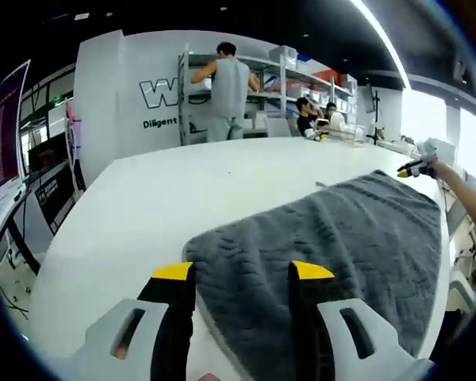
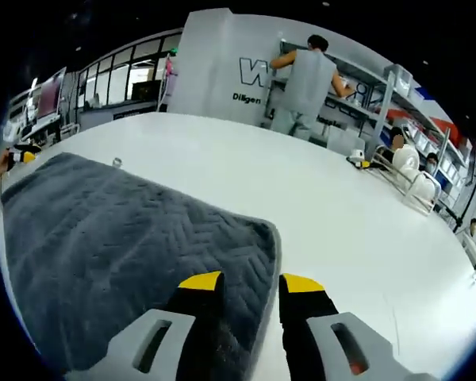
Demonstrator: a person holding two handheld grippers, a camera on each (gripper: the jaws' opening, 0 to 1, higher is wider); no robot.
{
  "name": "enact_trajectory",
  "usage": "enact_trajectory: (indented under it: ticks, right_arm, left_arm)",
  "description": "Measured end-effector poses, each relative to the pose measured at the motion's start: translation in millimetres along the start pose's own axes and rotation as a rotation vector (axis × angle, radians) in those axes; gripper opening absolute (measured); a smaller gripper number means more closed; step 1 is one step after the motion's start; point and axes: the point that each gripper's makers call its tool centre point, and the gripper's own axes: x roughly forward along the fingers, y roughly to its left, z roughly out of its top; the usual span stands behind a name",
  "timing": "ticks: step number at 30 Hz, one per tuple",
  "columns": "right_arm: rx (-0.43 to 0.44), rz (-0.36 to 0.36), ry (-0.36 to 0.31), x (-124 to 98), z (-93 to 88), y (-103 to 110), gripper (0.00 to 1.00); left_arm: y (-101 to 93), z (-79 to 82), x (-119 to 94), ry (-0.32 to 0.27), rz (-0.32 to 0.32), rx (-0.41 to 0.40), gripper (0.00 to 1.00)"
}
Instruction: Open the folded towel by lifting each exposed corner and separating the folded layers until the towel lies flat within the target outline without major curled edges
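Grey towel [image 1: 333,254] spreads beyond view, both tools [image 1: 242,274] [image 2: 250,282] parted over its corners, gripping nothing.

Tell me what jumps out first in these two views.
A grey towel with a zigzag weave is spread over a big white table. The left gripper and the right gripper, both yellow-tipped, stand open over opposite ends of it. Behind the table, a person stands at shelves.
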Motion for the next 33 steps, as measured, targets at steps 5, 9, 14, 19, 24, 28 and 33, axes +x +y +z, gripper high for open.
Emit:
enact_trajectory:
  ticks: [5, 9, 14, 19, 24, 28, 33]
  right_arm:
    - [-0.003, -0.013, 0.023, 14.2, 2.8, -0.5, 0.25]
    - [0.029, -0.047, 0.006, 24.9, 10.9, -13.3, 0.21]
    - [0.059, -0.045, -0.006, 40.4, 15.6, -16.6, 0.16]
    - [0.086, -0.025, 0.044, 57.7, -0.6, -8.4, 0.12]
    - [0.117, -0.007, 0.033, 56.8, 2.0, -6.0, 0.07]
    - [0.124, -0.008, 0.037, 56.4, 1.6, -6.9, 0.05]
    - [0.123, -0.012, 0.036, 56.4, 1.8, -4.8, 0.04]
  left_arm:
    - [16.4, -8.9, 20.6, 0.057, 0.053, -0.008, 0.38]
    - [24.8, -20.3, 36.5, 0.102, 0.082, -0.015, 0.31]
    - [30.1, -25.4, 50.3, 0.124, 0.101, 0.003, 0.26]
    - [28.5, -28.3, 59.7, 0.140, 0.092, 0.027, 0.24]
    - [32.0, -28.5, 59.5, 0.147, 0.104, 0.095, 0.09]
    - [36.1, -28.0, 60.6, 0.135, 0.123, 0.120, 0.05]
    - [45.6, -26.5, 62.4, 0.143, 0.144, 0.147, 0.05]
